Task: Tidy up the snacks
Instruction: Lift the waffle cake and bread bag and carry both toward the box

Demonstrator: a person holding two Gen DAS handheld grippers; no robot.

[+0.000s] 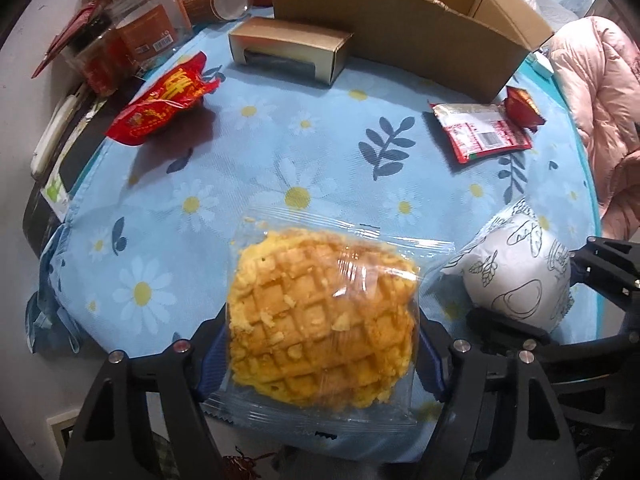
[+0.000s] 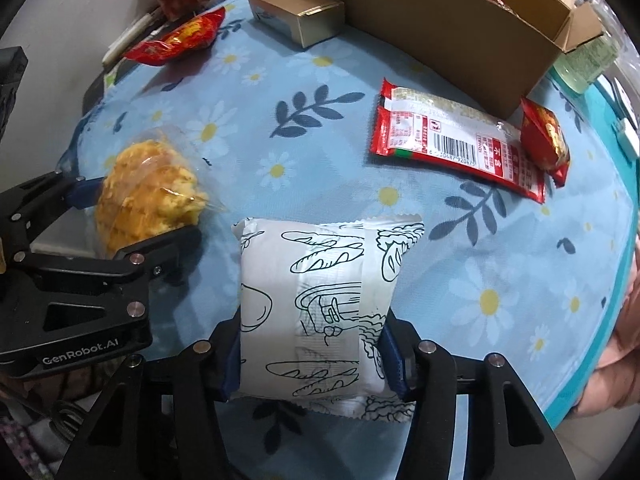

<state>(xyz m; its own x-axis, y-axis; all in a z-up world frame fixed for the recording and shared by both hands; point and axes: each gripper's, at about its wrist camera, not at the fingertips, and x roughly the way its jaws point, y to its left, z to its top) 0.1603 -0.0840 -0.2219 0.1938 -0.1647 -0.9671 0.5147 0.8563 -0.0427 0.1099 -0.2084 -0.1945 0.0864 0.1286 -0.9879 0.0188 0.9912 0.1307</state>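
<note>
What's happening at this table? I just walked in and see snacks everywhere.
A person is sorting snacks with two handheld grippers. The left gripper is shut on a clear-wrapped pineapple bun, and the right gripper is shut on a white bread packet. Three red snack packets lie on the floral tablecloth before an open cardboard box.

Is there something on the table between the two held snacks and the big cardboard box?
Mostly clear tablecloth. The small box lies just before the cardboard box; a flat red packet rests by its right corner.
</note>
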